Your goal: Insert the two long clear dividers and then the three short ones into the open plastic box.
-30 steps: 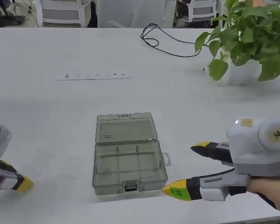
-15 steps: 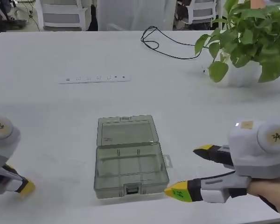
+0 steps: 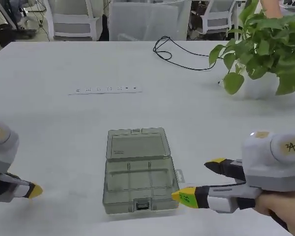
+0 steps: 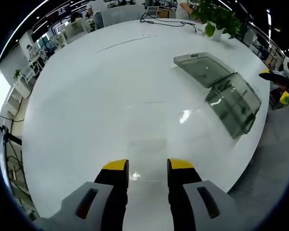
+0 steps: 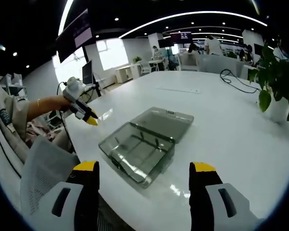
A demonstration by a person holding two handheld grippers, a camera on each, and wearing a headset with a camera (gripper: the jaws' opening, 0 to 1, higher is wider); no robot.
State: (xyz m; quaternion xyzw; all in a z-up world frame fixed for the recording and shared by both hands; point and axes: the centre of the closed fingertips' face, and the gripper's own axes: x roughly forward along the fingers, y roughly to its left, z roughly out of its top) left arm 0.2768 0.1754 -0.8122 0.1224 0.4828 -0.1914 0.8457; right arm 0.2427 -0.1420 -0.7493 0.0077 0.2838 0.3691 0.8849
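The smoky clear plastic box (image 3: pixel 137 184) lies open on the white table, its lid (image 3: pixel 136 146) flat behind it. Clear partitions (image 3: pixel 148 168) stand inside and split it into cells. A small clear piece (image 3: pixel 179 174) rests against its right side. My right gripper (image 3: pixel 200 180) is open beside the box's front right corner, nothing between its fingers; in its own view (image 5: pixel 144 168) the box (image 5: pixel 135 151) lies just ahead. My left gripper (image 3: pixel 33 191) hovers well left of the box. Its jaws (image 4: pixel 148 166) stand a narrow gap apart and hold nothing.
A white power strip (image 3: pixel 106 90) lies behind the box. A black cable (image 3: pixel 172 51) loops at the back. A potted plant (image 3: pixel 265 49) stands at the back right. The table's front edge runs just below both grippers. Chairs stand beyond the table.
The head camera has tilted up, so everything sits lower in view. My right gripper's near fingertip now lies level with the box's front corner, and its fingers look slightly closer together.
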